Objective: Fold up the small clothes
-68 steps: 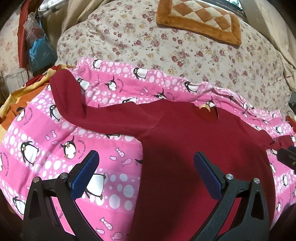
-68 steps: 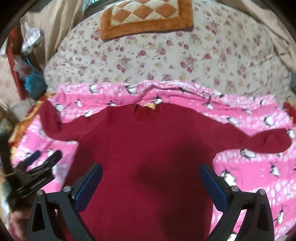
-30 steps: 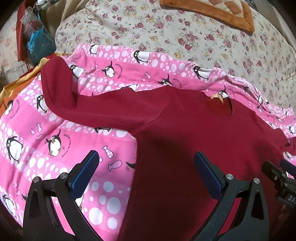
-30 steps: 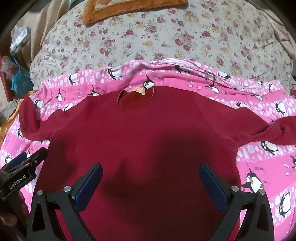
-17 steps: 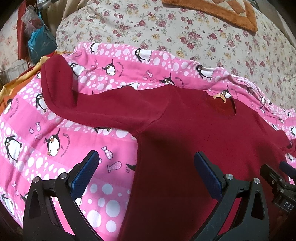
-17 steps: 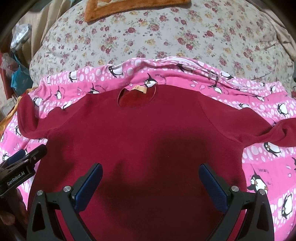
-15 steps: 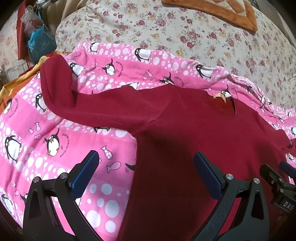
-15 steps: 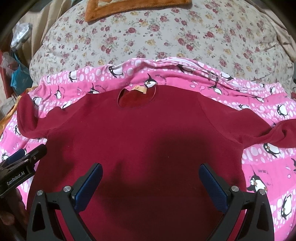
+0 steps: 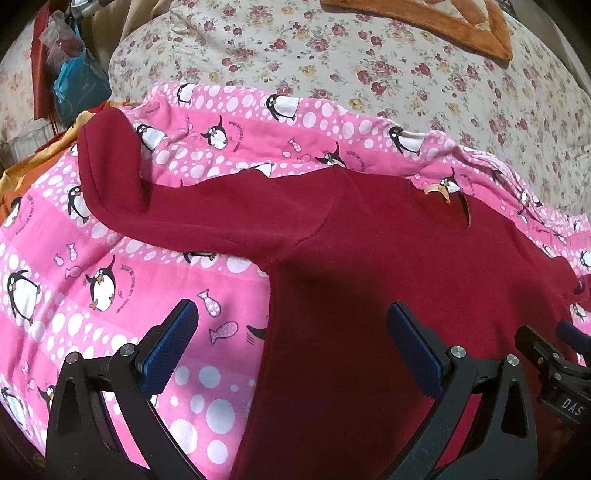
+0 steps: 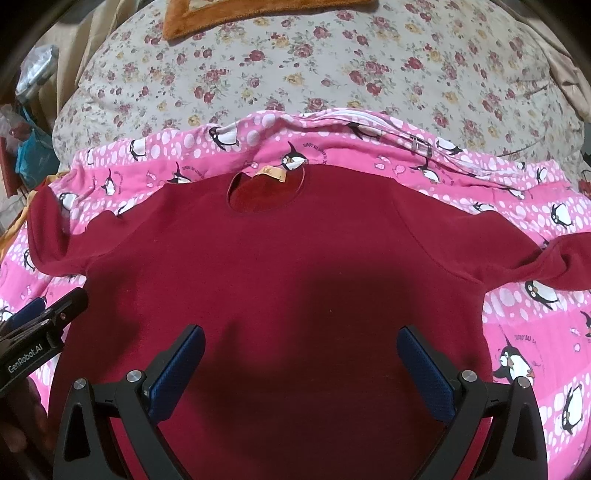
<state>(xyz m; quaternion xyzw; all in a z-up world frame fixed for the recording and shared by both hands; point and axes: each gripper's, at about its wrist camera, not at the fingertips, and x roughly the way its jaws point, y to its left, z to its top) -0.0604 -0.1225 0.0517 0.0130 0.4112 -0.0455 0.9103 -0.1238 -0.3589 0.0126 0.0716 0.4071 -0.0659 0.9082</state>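
A small dark red long-sleeved shirt [image 10: 295, 266] lies flat, front up, on a pink penguin-print blanket [image 10: 535, 332], both sleeves spread out. It also shows in the left wrist view [image 9: 388, 277], with its left sleeve [image 9: 166, 214] stretched out and the cuff curled up. My left gripper [image 9: 291, 343] is open and empty above the shirt's left side edge. My right gripper [image 10: 301, 358] is open and empty above the lower middle of the shirt. The shirt's neck opening [image 10: 264, 192] has a tan label.
The blanket lies on a floral bedspread [image 10: 314, 62]. An orange checked mat [image 9: 443, 22] lies at the far side. Bags and red cloth [image 9: 66, 74] hang at the far left. Orange and yellow fabric [image 9: 33, 166] lies by the blanket's left edge.
Both grippers have moved forward and lower over the shirt, which now looks larger and lies flatter. Both stay open and empty.
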